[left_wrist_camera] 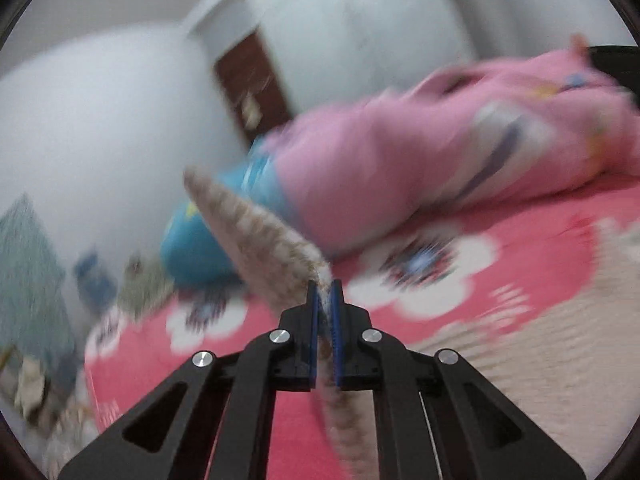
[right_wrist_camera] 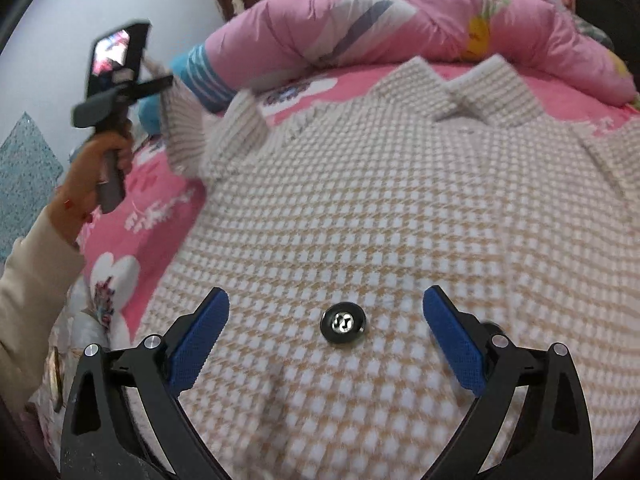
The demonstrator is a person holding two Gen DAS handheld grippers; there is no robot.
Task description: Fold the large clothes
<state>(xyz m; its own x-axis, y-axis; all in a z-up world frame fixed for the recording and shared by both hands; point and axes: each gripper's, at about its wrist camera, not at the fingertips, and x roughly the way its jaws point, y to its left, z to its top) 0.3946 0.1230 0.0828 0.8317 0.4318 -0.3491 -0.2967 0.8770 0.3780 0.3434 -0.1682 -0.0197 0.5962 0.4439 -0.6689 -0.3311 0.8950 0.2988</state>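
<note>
Blue pads of the left gripper (left_wrist_camera: 325, 300) are clamped on the sleeve (left_wrist_camera: 256, 232) of the houndstooth coat (left_wrist_camera: 560, 344), lifting it off the red floral bedsheet (left_wrist_camera: 500, 248) (blurry shot), probably to swing it across the body.

Right wrist view: right gripper (right_wrist_camera: 326, 330) hovers wide open over the coat's front, straddling a black button (right_wrist_camera: 343, 323), likely ready to pin the cloth. Pink quilt (right_wrist_camera: 360, 20) sits behind.

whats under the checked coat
The checked coat lies on a pink flowered bedsheet, which shows around its edges. Whatever is beneath its middle is covered.
</note>
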